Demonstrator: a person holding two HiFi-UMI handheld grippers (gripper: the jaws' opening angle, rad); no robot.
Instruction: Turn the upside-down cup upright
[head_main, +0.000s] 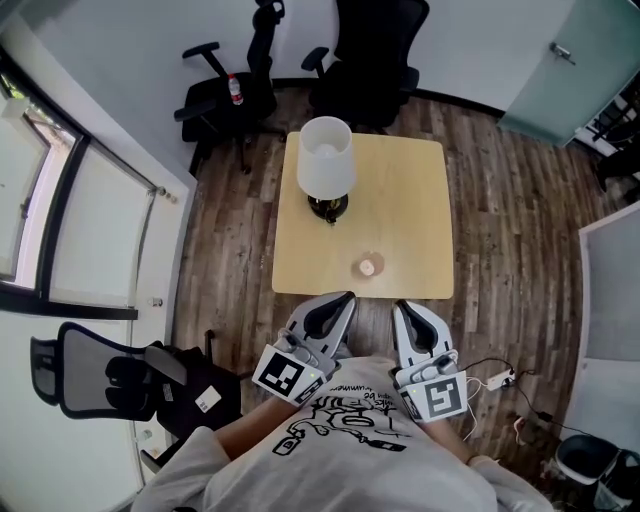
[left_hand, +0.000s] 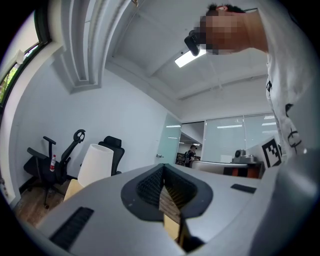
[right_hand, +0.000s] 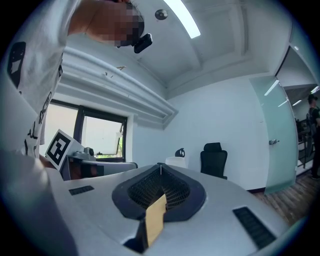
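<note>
facing: both grippers are held level at bottom centre of the head view, close to the person's chest, tips pointing up-frame at the table.
left gripper: jaws closed, pads meeting at the tip, nothing between them; its own view shows the same.
right gripper: jaws closed and empty; in its own view the pads meet at the tip.
cup: small and pale, on the lower middle of the table near its near edge; it sits up-frame of the gap between the two grippers, apart from both. too small to tell which way up it stands.
lamp: white shade over a dark base, on the upper left part of the table, up-frame and left of the cup; its shade also shows at lower left of the left gripper view.
table: square, light wood, on a dark plank floor.
chairs: two black office chairs past the table's far edge at top of frame; a third at lower left.
bottle: red-capped, on the upper left chair.
door: frosted glass, upper right corner.
</note>
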